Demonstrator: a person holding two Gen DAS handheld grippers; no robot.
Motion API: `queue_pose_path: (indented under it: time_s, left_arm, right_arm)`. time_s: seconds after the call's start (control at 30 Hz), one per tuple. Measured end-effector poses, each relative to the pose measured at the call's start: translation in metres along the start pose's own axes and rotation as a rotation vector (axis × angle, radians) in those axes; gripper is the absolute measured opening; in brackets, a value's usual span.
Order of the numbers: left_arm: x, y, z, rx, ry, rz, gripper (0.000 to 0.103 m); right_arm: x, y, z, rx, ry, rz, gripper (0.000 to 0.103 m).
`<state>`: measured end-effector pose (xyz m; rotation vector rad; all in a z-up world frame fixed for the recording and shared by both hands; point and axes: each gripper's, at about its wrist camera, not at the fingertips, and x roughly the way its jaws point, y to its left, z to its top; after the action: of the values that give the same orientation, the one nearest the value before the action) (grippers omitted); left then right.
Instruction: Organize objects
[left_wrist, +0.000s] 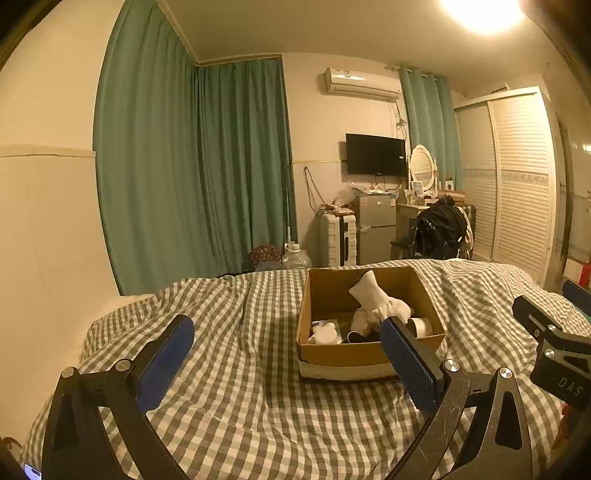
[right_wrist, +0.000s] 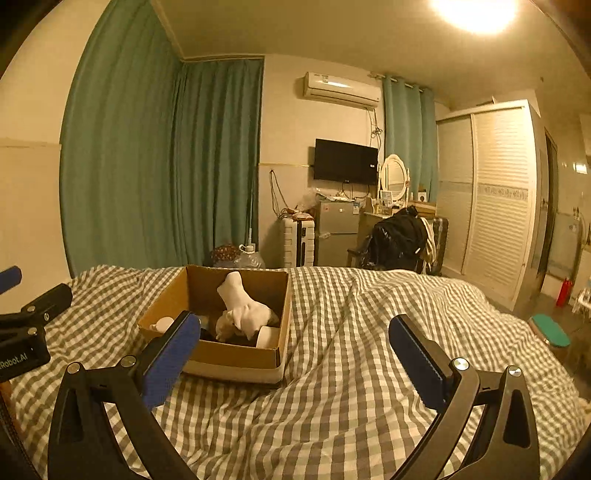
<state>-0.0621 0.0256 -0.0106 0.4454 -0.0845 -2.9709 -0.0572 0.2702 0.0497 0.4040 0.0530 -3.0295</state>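
Observation:
An open cardboard box (left_wrist: 321, 295) sits on the checked bedspread (left_wrist: 240, 369); it also shows in the right wrist view (right_wrist: 166, 299). A white sock (left_wrist: 373, 295) sticks up out of it, seen again in the right wrist view (right_wrist: 243, 302). A roll of tape (left_wrist: 421, 326) and other small items lie inside. My left gripper (left_wrist: 288, 325) is open and empty, just left of and in front of the box. My right gripper (right_wrist: 291, 328) is open and empty, in front of and to the right of the box.
The right gripper's body (left_wrist: 554, 343) shows at the right edge of the left wrist view. Beyond the bed stand a white suitcase (left_wrist: 338, 236), a small fridge (left_wrist: 375, 227), a chair with a black jacket (left_wrist: 439, 229), green curtains (left_wrist: 192, 166) and a wardrobe (left_wrist: 517, 177).

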Motion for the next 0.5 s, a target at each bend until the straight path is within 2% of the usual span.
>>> queue_pose_path:
  time_s: [0.5]
  left_arm:
    - [0.0045, 0.0037, -0.0028, -0.017, 0.028, -0.014, 0.103]
  right_arm:
    - [0.0009, 0.0020, -0.0010, -0.002, 0.015, -0.011, 0.102]
